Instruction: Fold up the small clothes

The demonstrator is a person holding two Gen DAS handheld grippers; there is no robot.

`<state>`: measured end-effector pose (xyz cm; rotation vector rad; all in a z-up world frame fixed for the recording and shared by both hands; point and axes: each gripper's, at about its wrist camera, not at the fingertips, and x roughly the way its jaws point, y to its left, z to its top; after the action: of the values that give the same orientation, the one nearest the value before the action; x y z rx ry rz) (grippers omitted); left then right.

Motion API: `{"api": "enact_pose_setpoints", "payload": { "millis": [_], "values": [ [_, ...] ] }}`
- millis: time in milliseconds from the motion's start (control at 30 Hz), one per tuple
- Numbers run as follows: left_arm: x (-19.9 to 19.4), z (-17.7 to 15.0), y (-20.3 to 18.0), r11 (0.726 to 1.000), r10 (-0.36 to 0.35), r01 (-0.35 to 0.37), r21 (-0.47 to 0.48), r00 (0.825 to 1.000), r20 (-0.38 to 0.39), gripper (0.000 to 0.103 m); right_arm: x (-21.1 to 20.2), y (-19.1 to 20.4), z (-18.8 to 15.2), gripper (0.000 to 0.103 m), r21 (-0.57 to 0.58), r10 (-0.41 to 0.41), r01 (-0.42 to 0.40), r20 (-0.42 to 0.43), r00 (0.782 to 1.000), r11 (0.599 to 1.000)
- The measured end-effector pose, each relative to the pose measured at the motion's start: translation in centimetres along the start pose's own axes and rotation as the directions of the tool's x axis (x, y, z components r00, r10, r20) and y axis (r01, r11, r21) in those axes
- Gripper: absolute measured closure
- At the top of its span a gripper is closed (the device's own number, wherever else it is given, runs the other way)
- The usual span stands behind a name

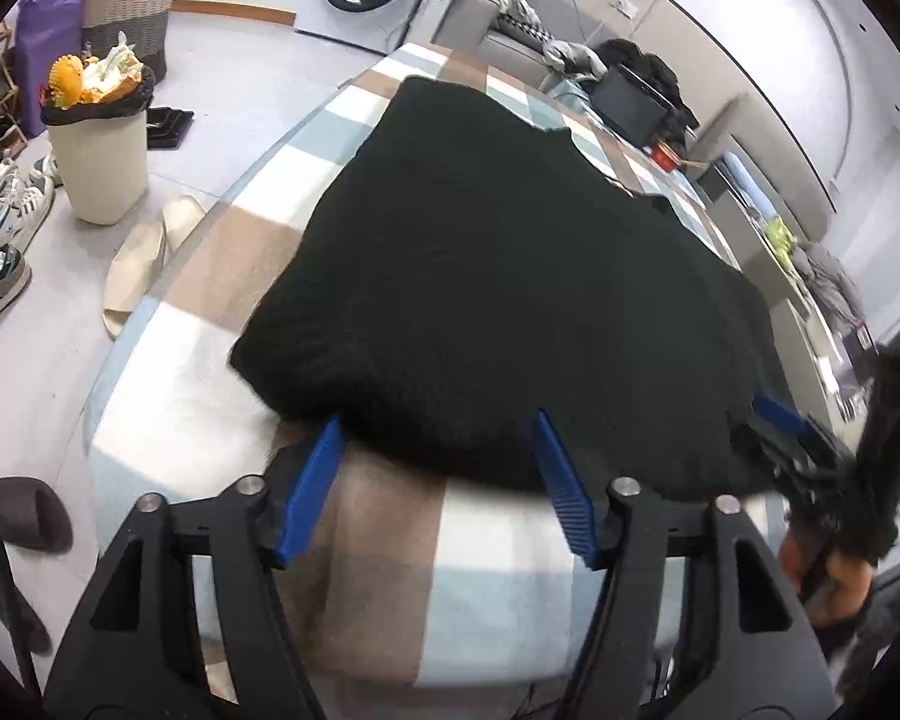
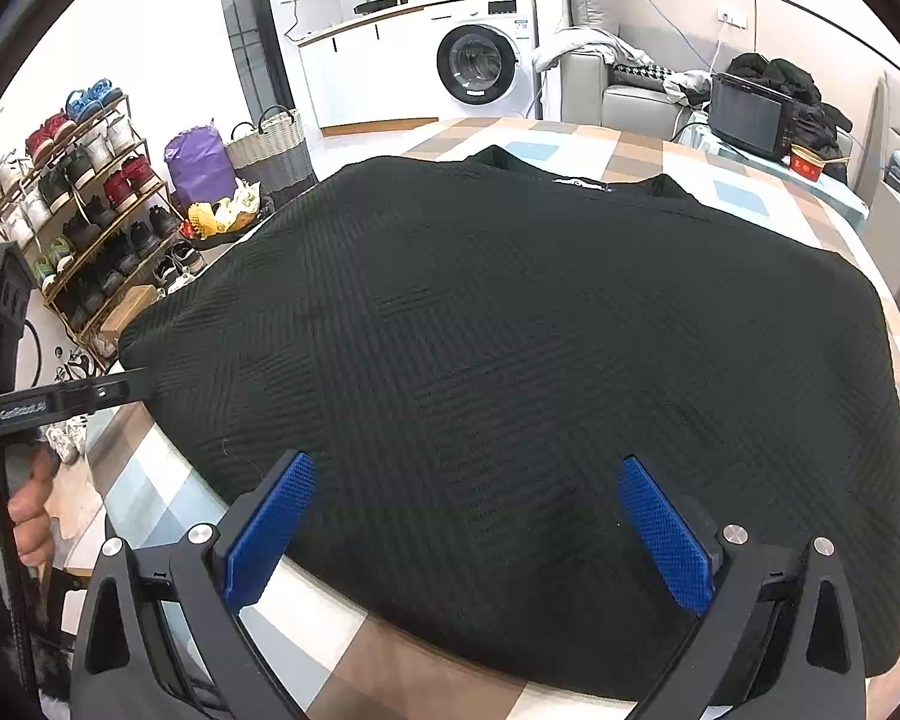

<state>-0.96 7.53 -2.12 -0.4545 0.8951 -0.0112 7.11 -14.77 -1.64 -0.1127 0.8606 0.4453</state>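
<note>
A black textured knit garment lies spread flat on the table with the checked cloth. My left gripper is at the garment's near hem, open, with the hem's edge lying between its blue fingertips. In the right wrist view the same garment fills the middle, its collar at the far side. Low over its near part, my right gripper stands open with its blue pads wide apart and cloth under them. The right gripper's blue finger also shows at the garment's right corner.
On the floor to the left stand a full waste bin, slippers and shoes. A shoe rack, a woven basket and a washing machine are beyond. A dark screen sits at the table's far right by a grey sofa.
</note>
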Motion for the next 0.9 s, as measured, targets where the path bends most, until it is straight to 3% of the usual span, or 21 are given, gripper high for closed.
{"api": "enact_pose_setpoints", "payload": {
  "millis": [200, 267, 300, 333, 433, 533, 700, 900],
  "values": [
    [2.6, 1.6, -2.7, 0.993, 0.119, -0.119, -0.018, 0.991, 0.067, 0.041, 1.0, 0.2, -0.5, 0.0, -0.036, -0.029, 0.028, -0.03, 0.999, 0.999],
    [3.1, 2.0, -2.9, 0.992, 0.12, -0.117, -0.035, 0.99, 0.08, 0.051, 1.3, 0.2, -0.6, 0.0, -0.042, -0.034, 0.033, -0.042, 0.999, 0.999],
    [3.7, 2.4, -3.0, 0.992, 0.118, -0.114, -0.05, 0.99, 0.082, 0.065, 1.5, 0.1, -0.7, 0.0, -0.043, -0.03, 0.028, -0.046, 0.998, 0.999],
    [4.0, 2.6, -3.0, 0.993, 0.112, -0.107, -0.056, 0.99, 0.082, 0.073, 1.5, 0.1, -0.7, 0.0, -0.042, -0.028, 0.026, -0.048, 0.998, 0.999],
    [4.5, 3.4, -2.5, 0.993, 0.067, -0.056, -0.105, 0.993, 0.1, 0.086, 1.9, -0.1, -1.0, 0.0, -0.044, -0.03, 0.027, -0.056, 0.998, 0.999],
    [3.8, 3.6, -2.1, 0.992, 0.043, -0.026, -0.124, 0.989, 0.14, 0.089, 1.9, 0.2, -1.1, 0.0, -0.048, -0.036, 0.033, -0.056, 0.998, 0.998],
    [2.1, 4.1, -1.3, 0.989, 0.061, -0.032, -0.145, 0.978, 0.2, 0.09, 1.1, 0.8, -1.0, 0.0, -0.069, -0.033, 0.03, -0.045, 0.998, 0.997],
    [0.5, 5.2, -2.2, 0.992, 0.114, -0.097, -0.079, 0.961, 0.251, 0.09, 1.0, -0.2, -0.9, 0.0, -0.051, -0.05, 0.048, -0.047, 0.998, 0.998]
  ]
}}
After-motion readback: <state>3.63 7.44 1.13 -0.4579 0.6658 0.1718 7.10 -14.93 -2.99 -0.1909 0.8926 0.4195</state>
